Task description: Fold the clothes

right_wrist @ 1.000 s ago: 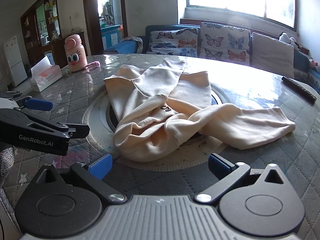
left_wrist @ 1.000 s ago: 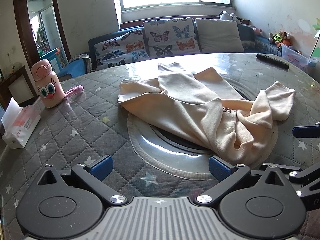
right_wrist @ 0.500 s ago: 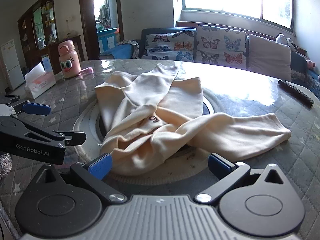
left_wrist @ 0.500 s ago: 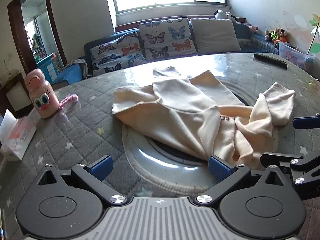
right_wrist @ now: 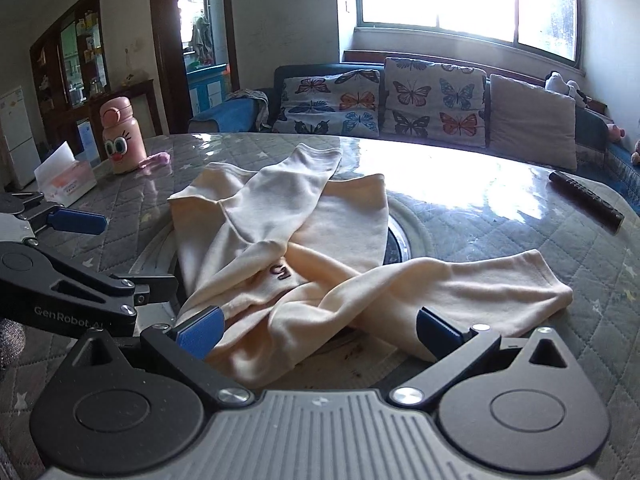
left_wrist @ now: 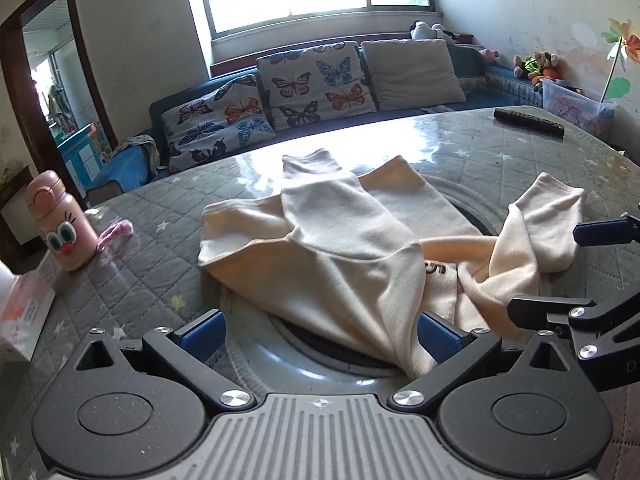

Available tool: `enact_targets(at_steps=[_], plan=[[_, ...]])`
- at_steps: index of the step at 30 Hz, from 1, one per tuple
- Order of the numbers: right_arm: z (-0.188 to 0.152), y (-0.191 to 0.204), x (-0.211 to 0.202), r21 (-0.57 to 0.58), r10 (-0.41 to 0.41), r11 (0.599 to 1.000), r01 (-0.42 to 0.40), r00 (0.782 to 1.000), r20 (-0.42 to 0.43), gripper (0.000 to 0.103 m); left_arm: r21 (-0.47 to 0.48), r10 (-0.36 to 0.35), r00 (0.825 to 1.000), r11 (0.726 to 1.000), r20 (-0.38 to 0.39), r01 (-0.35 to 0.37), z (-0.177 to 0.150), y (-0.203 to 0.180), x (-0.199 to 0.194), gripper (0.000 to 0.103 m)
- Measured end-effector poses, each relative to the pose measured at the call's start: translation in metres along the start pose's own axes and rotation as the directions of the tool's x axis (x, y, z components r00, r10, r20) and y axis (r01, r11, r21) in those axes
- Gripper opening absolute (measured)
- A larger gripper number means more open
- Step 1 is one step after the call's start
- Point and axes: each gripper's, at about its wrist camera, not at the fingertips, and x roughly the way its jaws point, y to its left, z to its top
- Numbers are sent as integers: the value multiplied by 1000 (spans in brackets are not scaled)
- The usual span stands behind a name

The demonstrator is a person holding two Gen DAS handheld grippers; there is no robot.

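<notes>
A cream sweatshirt (left_wrist: 344, 248) lies crumpled on the round table, one sleeve folded across its body and the other sleeve (right_wrist: 480, 292) stretched out to the right. My left gripper (left_wrist: 320, 336) is open at the garment's near edge, with cloth resting by its right blue pad (left_wrist: 438, 338). My right gripper (right_wrist: 318, 332) is also open, low over the bunched near part of the sweatshirt (right_wrist: 280, 280), which lies between its fingers. Each gripper shows at the edge of the other's view, the right gripper (left_wrist: 580, 272) and the left gripper (right_wrist: 108, 252). Neither holds anything.
The table (left_wrist: 132, 280) has a grey quilted star cover and a round glass turntable (left_wrist: 312, 356) under the garment. A pink bottle (left_wrist: 60, 224), a small pink cloth (left_wrist: 116, 232) and a tissue box (right_wrist: 64, 180) stand at the left. A black remote (right_wrist: 586, 202) lies far right. A sofa sits behind.
Both grippers have moved forward and lower toward the sweatshirt, so its near edge now sits between their open fingers. The garment itself has not shifted.
</notes>
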Motion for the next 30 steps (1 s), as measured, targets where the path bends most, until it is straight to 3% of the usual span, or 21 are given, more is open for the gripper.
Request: enact_targets(at_steps=[5,14,17,19,22,24,26,28,30], plan=[[4,-8,5,50,-26,998,26,1000,2,102,18,-43,999,999,21,43,17,-4,6,95],[9,-19,16,134,-23,991,23,1000,0,79,82,-119,992,990,40,115,48,-26,30,80],[10,-21,20,153,-3,988,3,1000,-2,65,99,-143,990,985,13,141,52,-32,45,75],[10,-21,23,162,12,987,-10,1000,-10,59,101,-148,989,984,-14,149,51,-34,56,67],[8,-22,27,176,31,984,-27,999,-21,42,87,-149,988,984,-46,153,48,-30,67,43],[6,-24,28,195,39,980,-34,999,-22,31,76,-166,985,983,-47,170,45,-25,66,17],[4,-26,27,206,37,978,-33,999,-18,17,72,-174,984,982,-31,176,44,-22,62,10],[3,-27,25,216,32,976,-29,999,-13,7,63,-168,986,984,-3,168,43,-18,53,8],[1,-27,20,222,28,975,-27,1000,-2,4,41,-158,987,987,25,157,43,-10,43,7]])
